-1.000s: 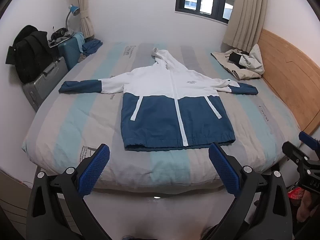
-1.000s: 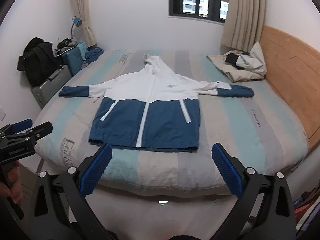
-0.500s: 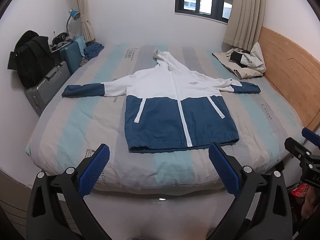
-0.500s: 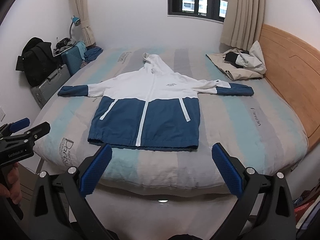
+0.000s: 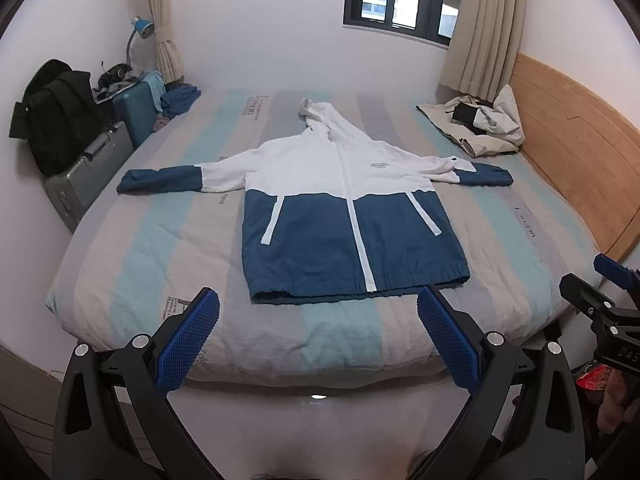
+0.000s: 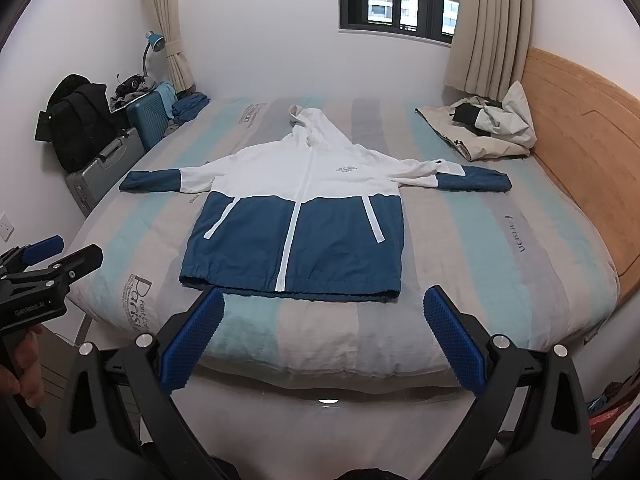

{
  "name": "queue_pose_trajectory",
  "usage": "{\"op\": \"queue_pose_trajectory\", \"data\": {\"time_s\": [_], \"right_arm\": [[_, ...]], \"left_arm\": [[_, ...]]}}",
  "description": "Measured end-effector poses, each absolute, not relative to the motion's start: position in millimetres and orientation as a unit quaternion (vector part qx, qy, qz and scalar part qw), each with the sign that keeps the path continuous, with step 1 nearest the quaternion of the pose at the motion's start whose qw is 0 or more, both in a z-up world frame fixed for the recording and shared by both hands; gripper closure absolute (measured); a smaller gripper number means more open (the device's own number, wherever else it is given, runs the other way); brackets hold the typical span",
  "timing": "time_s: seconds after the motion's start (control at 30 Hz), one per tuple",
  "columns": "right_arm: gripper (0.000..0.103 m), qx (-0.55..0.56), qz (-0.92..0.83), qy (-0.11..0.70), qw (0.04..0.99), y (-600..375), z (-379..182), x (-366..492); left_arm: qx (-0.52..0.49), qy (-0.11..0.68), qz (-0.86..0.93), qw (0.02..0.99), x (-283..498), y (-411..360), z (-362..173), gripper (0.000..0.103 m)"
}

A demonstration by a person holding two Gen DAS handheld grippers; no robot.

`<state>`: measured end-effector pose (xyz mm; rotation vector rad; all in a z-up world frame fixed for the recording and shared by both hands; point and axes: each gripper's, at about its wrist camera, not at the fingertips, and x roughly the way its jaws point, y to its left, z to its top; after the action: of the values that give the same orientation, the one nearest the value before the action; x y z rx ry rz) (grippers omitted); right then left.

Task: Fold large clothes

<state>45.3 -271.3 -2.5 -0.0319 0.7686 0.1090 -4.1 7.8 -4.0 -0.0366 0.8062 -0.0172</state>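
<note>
The jacket (image 5: 348, 208) lies flat beyond both open hand-held grippers.

matt cloth jacket (image 5: 352, 208); wooden headboard (image 5: 568, 136); ribbed tool pads (image 5: 188, 344).

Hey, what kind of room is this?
Most likely a bedroom in a home: a large bed with a wooden headboard fills it, a jacket lies spread on top, and suitcases stand against the wall.
</note>
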Motion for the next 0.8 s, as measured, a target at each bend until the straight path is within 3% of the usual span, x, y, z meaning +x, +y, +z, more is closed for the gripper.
{"op": "queue_pose_trajectory", "data": {"time_s": [0.8], "right_arm": [[0.007,-0.018,0.057,0.377,0.924,-268.7,-6.4,43.9]], "left_arm": [[-0.013,0.395,0.003,0.918,-3.2,8.5,-0.9,0.006]]}}
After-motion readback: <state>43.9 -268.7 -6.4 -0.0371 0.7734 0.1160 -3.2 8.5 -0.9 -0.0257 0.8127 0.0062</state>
